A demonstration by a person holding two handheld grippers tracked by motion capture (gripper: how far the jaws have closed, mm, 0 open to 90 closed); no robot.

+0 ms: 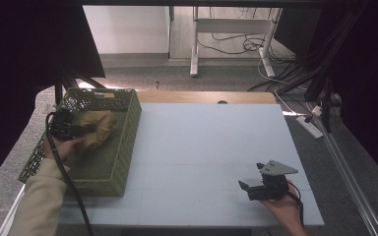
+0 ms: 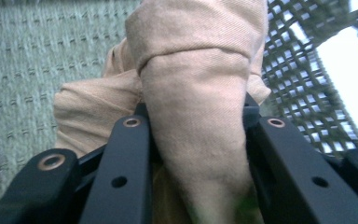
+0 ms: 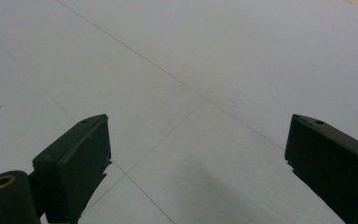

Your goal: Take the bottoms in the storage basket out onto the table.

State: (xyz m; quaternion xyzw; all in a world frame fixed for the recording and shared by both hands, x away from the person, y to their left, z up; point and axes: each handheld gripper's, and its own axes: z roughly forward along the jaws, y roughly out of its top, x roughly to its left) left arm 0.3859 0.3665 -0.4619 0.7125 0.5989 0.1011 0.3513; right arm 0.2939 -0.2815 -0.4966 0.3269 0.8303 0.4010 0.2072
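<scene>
A bunched tan cloth lies inside the green mesh basket at the table's left. My left gripper reaches into the basket from the left and is shut on a fold of the tan cloth, which is pinched between the black jaws and bulges above them. The basket wall stands just behind the cloth. My right gripper rests near the table's front right, held in a hand, pointing left. In its own view the right gripper stands open over bare table with nothing between its fingers.
The pale blue-grey table top stretches between the basket and the right gripper. A wooden strip runs along the far edge. Beyond it stand a white desk frame and floor cables. A black curtain hangs at the left.
</scene>
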